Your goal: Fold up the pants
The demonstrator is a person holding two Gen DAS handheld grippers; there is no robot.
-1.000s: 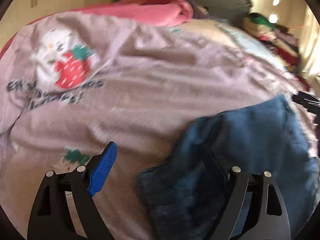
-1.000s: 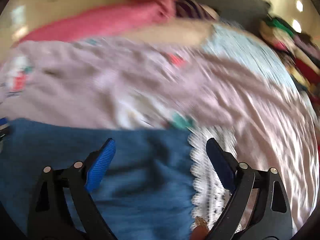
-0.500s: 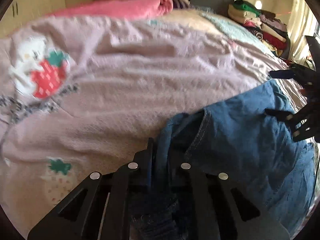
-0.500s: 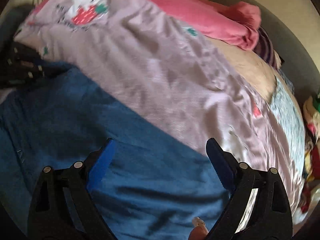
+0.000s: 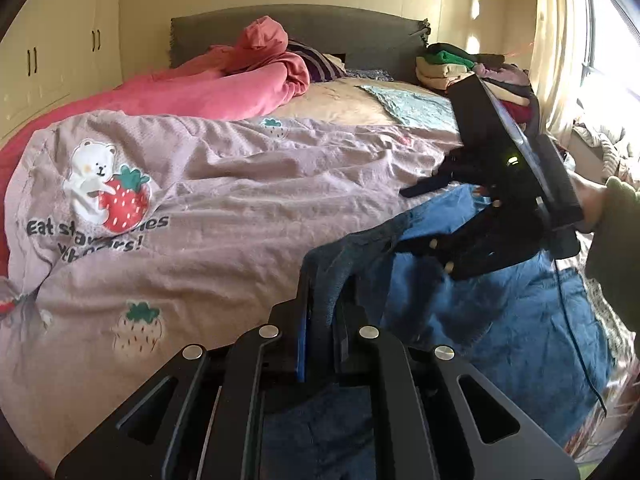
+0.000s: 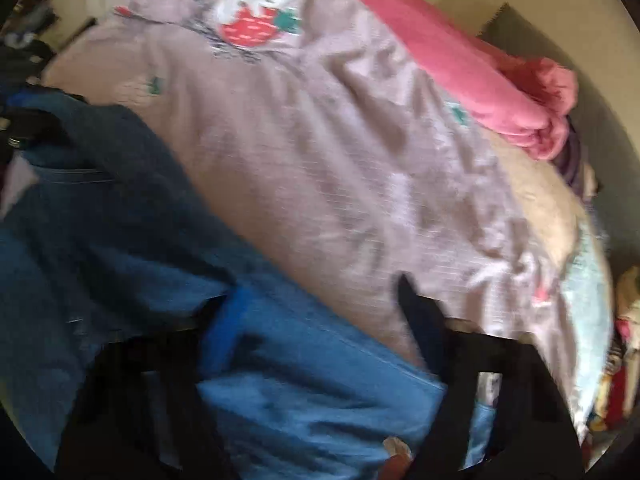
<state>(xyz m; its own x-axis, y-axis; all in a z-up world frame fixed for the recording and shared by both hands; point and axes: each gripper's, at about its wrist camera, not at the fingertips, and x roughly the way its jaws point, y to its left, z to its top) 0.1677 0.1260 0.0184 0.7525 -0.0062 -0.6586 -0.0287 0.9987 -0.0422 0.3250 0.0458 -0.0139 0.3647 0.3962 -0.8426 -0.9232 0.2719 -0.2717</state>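
Blue denim pants (image 5: 500, 320) lie crumpled on the near right part of the bed. My left gripper (image 5: 320, 320) is shut on a dark edge of the denim and holds it lifted off the quilt. In the left wrist view my right gripper (image 5: 404, 220) hovers over the pants' far edge, held by a hand in a green sleeve (image 5: 616, 248). The right wrist view is blurred: the right gripper (image 6: 324, 320) has its jaws closing around a fold of the pants (image 6: 120, 240), with the pads still apart.
A lilac quilt (image 5: 200, 200) with a bear and strawberry print covers the bed. Behind it lie a pink blanket (image 5: 220, 96), a grey headboard (image 5: 340, 28) and a stack of folded clothes (image 5: 448, 68). A bright window (image 5: 600, 40) is at the right.
My left gripper shut on the pants' edge and raised it. My right gripper swung across the pants, rolled, and its jaws have narrowed over the denim.
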